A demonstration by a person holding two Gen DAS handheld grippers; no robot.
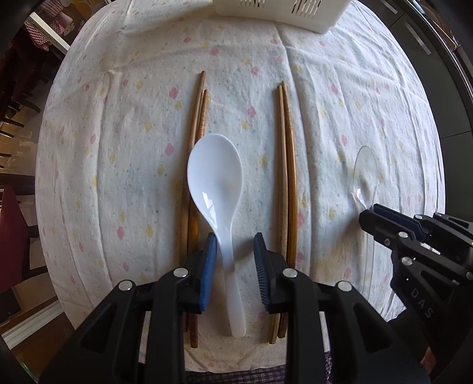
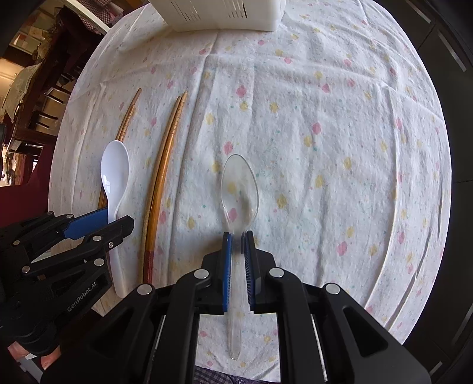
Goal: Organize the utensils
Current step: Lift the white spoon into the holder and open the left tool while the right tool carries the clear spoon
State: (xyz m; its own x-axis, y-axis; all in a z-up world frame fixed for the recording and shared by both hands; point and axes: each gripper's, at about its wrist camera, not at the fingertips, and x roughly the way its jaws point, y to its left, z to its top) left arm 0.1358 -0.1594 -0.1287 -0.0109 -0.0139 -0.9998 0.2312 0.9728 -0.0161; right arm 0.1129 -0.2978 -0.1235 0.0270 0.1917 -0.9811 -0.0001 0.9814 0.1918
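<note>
A white plastic spoon (image 1: 215, 189) lies on the flowered cloth, its handle between the blue pads of my left gripper (image 1: 235, 237), which is open around it. Two pairs of wooden chopsticks lie beside it, one left (image 1: 195, 130) and one right (image 1: 286, 153). A clear plastic spoon (image 2: 240, 189) lies to the right. My right gripper (image 2: 237, 234) has its pads closed on the clear spoon's neck. In the right wrist view the white spoon (image 2: 114, 174) and left gripper (image 2: 116, 217) show at left. The right gripper (image 1: 369, 214) shows in the left wrist view.
A white slotted utensil basket (image 1: 280, 11) stands at the table's far edge, also in the right wrist view (image 2: 224, 14). The flowered tablecloth (image 2: 340, 147) covers a round table. Chairs and dark furniture stand beyond the left edge.
</note>
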